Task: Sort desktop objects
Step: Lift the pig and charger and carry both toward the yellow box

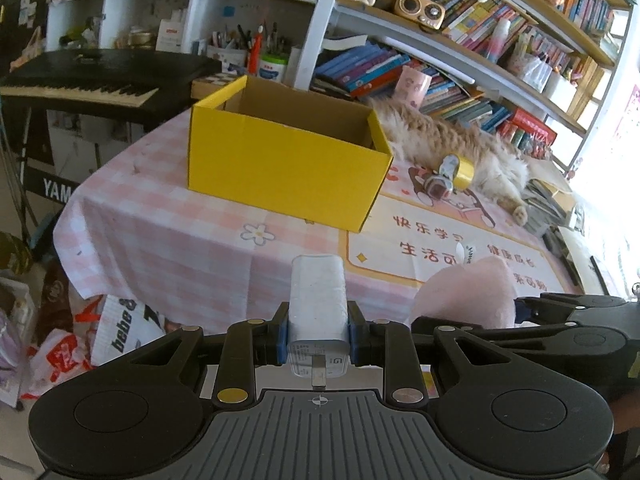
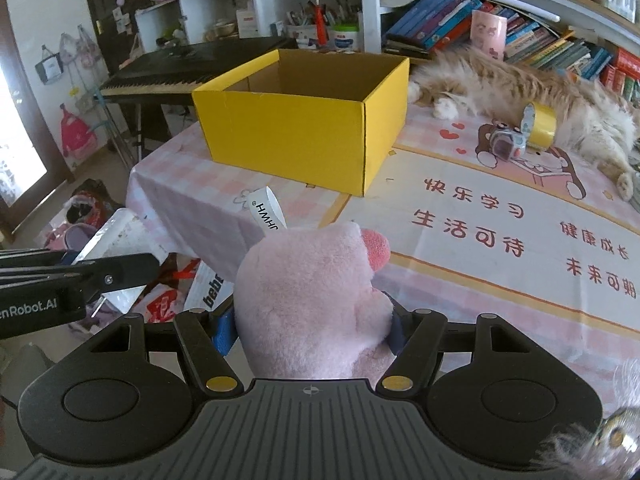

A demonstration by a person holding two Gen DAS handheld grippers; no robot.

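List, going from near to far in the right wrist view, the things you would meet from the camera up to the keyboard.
Pink plush toy held in the jaws → white tag → yellow box → piano keyboard.

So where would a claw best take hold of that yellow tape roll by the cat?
Probably across the yellow tape roll by its two flat ends, coming from above on the front side. It lies on its side against the cat, so the back is blocked.
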